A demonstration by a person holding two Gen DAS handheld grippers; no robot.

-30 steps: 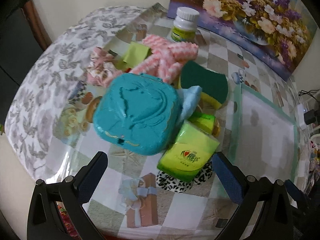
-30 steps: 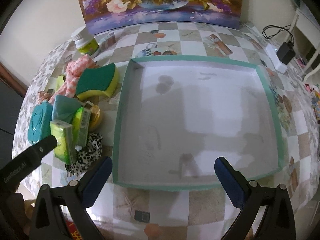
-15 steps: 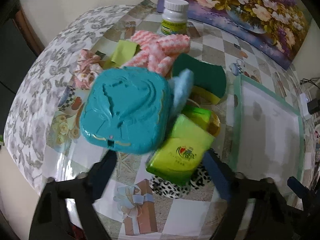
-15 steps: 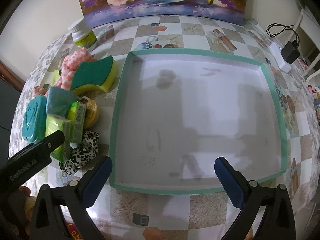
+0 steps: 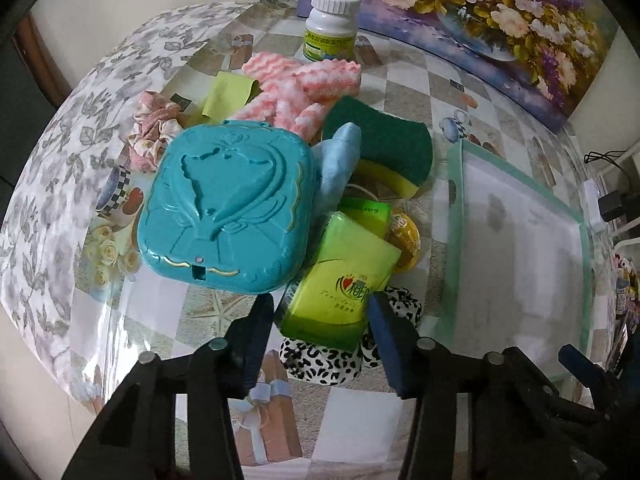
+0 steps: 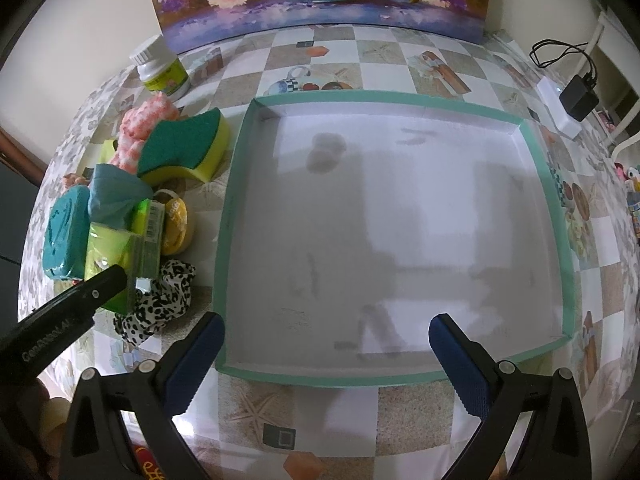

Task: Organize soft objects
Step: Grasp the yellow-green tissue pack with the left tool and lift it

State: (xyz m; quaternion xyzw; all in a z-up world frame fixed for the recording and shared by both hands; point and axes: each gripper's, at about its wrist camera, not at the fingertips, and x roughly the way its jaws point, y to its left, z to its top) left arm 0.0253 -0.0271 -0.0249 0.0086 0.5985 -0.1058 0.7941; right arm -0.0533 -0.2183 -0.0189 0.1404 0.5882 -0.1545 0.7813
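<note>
Green tissue pack (image 5: 344, 280) is sitting between the fingers of our left hand-held gripper (image 5: 320, 320), whose jaws have just been closing around its near end; the pads are standing right at its sides, but we cannot tell whether they are pressing on it yet. It is lying on top of a leopard scrunchie (image 5: 320, 356) at the near edge of the pile on the table (image 5: 192, 320). Just to its left a teal case (image 5: 228, 208) is resting, with a blue cloth (image 5: 336, 160) poking up beside it. Behind them a green-and-yellow sponge (image 5: 380, 140), a pink cloth (image 5: 304, 84), a yellow-green cloth (image 5: 228, 92) and a pink scrunchie (image 5: 152, 128) are lying close together. A white bottle (image 5: 332, 28) is standing upright at the back, near a flower painting (image 5: 480, 12). A second green pack (image 5: 366, 214) and a yellow disc (image 5: 406, 236) are tucked against the first pack's far side.

We are holding our right hand-held gripper (image 6: 326, 352) released, jaws wide, with nothing between them, above the near edge of the tray (image 6: 236, 200). That teal-rimmed tray is lying flat just to the right of the pile.
</note>
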